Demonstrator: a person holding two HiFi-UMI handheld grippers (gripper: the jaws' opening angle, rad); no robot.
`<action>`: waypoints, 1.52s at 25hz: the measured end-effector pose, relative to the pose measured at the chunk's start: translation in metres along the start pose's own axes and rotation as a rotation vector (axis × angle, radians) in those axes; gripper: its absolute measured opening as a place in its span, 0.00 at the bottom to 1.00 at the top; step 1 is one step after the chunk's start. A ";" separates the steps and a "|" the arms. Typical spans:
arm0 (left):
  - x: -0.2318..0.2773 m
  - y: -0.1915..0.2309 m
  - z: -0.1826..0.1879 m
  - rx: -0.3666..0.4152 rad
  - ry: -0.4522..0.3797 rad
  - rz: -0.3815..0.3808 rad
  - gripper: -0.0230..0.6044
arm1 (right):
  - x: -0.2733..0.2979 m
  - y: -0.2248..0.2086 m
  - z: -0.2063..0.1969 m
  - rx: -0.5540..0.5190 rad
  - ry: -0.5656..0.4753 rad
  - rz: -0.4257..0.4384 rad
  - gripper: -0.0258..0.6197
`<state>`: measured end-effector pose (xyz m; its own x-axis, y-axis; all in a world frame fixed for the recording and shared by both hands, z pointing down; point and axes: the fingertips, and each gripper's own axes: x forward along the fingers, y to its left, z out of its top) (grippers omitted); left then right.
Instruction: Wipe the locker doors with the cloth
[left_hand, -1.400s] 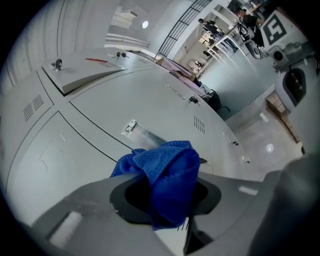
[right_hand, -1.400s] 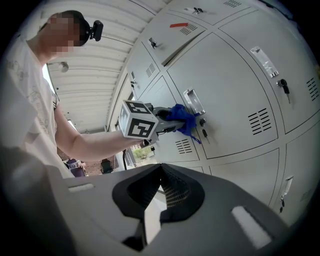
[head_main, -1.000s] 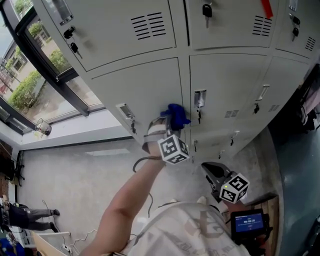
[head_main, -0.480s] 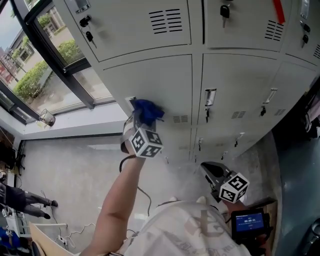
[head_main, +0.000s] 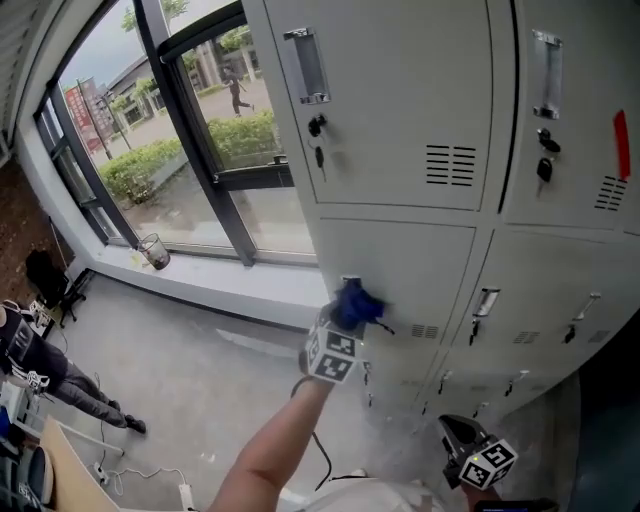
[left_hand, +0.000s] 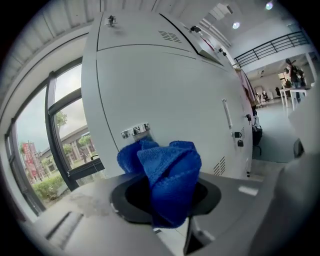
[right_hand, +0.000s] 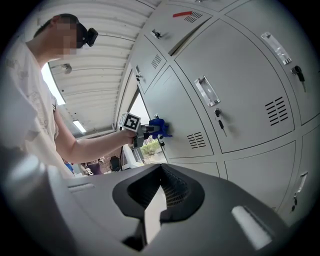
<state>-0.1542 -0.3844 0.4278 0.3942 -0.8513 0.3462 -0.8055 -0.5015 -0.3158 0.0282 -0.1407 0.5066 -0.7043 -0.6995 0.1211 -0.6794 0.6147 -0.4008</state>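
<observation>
My left gripper (head_main: 349, 314) is shut on a bunched blue cloth (head_main: 356, 304) and holds it against a grey locker door (head_main: 420, 270), at the door's left edge. In the left gripper view the cloth (left_hand: 168, 175) fills the jaws and hides the fingertips, just below the door's chrome handle (left_hand: 135, 131). My right gripper (head_main: 462, 440) hangs low at the bottom right, away from the lockers, shut with nothing in it. The right gripper view shows the left gripper (right_hand: 149, 129) and the cloth (right_hand: 160, 125) on the door from the side.
Upper locker doors (head_main: 400, 100) carry handles, keys (head_main: 318, 128) and vents. A red tag (head_main: 622, 145) is on the right locker. A window (head_main: 180, 130) and sill with a glass jar (head_main: 153, 250) are at the left. A person (head_main: 40, 370) is on the floor at the far left.
The cloth slid left across the lower locker door, from its right edge to the handle side. The head view swung upward. The right gripper stayed low and shut.
</observation>
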 end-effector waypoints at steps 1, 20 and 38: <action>-0.003 0.004 0.000 -0.006 -0.006 0.005 0.27 | 0.002 -0.002 -0.001 0.002 -0.008 0.002 0.04; 0.005 0.020 -0.107 0.196 0.096 0.103 0.27 | 0.015 -0.001 -0.006 -0.012 0.016 -0.020 0.04; 0.022 -0.059 -0.029 -0.472 -0.200 -0.016 0.27 | -0.005 -0.002 -0.005 0.016 -0.010 -0.081 0.04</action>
<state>-0.1111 -0.3690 0.4793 0.4483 -0.8799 0.1578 -0.8923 -0.4300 0.1371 0.0321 -0.1362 0.5114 -0.6454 -0.7500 0.1446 -0.7304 0.5504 -0.4044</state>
